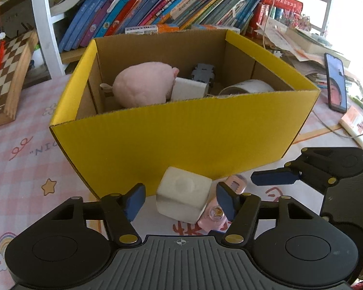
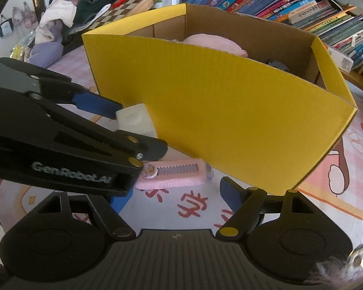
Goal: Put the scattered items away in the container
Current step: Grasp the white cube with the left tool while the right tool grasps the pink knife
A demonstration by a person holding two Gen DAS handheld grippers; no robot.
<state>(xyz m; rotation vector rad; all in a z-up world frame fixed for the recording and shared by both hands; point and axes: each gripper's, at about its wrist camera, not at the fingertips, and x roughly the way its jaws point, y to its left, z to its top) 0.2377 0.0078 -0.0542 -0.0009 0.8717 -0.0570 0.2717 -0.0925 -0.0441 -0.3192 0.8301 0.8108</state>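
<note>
Tablecloth [image 1: 24,169]: left fingers [image 1: 134,201] astride cube [image 1: 184,198]

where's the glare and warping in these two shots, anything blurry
Left wrist view: window light blows out the top right corner, and the yellow box bows from fisheye. Right wrist view: glare along the right edge, soft smear at bottom right, the pink item stays sharp.

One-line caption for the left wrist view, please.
Left gripper straddles a white cube beside a pink cutter, in front of the yellow box, pads not yet touching.
</note>
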